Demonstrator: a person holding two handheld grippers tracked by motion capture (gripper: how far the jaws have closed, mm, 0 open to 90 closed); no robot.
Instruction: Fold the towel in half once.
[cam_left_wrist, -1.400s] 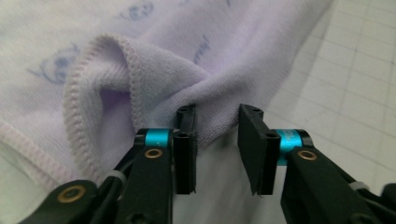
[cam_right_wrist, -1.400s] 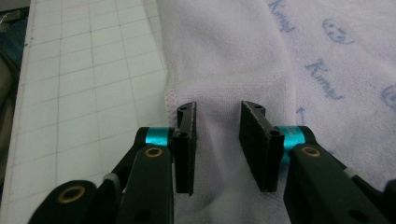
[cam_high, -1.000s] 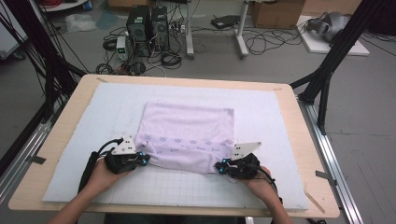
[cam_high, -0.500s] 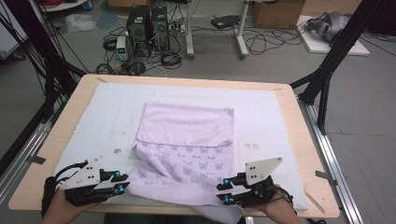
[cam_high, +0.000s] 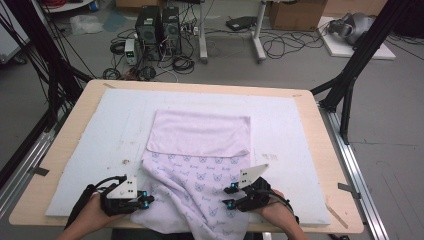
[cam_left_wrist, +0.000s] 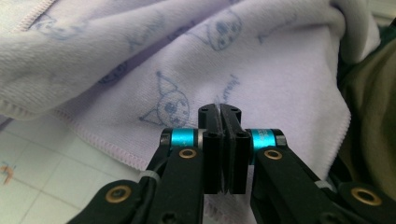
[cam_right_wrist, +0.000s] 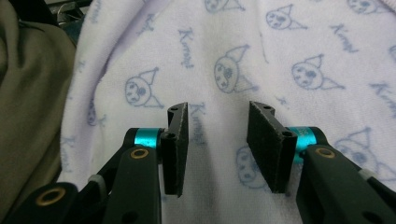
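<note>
One towel (cam_high: 200, 165), two tools: left tool (cam_left_wrist: 219, 112) pinched shut beside it, right tool (cam_right_wrist: 218, 135) just opened, nothing held

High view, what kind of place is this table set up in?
Probably a lab or workshop: computer towers and loose cables lie on the concrete floor, and black frame struts flank the table.

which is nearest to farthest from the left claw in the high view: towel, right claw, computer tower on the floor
1. towel, right beside the left claw
2. right claw, across the towel at the near edge
3. computer tower, on the floor beyond the table's far side
</note>
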